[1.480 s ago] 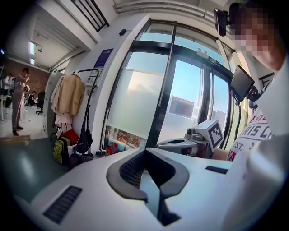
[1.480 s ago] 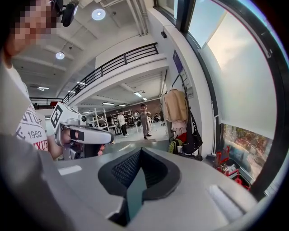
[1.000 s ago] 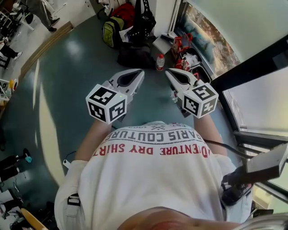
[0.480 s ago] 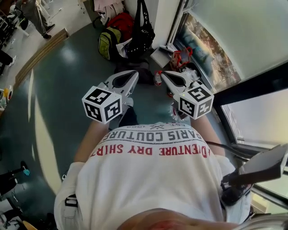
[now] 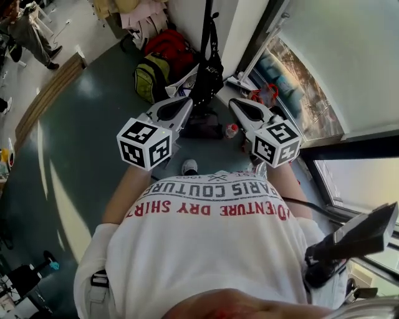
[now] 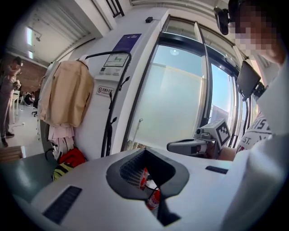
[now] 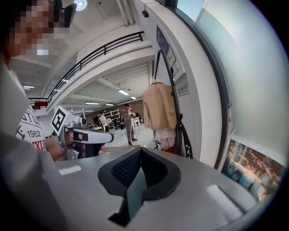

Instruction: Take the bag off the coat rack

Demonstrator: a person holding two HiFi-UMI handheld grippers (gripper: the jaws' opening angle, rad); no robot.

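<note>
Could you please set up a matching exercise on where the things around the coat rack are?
1 black long-strapped bag
2 red fabric backpack
3 clear plastic bottle, red label
4 beige coat

A floor, nearest the person
B dangling by its straps
C floor, beside a yellow-green backpack
D hung high on the coat rack

Pairs: 1-B, 2-C, 3-A, 4-D

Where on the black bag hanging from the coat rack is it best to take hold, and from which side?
Likely the long straps above the black bag: they hang taut and narrow, easy to pinch. Approach from the front, since the wall stands behind it.
</note>
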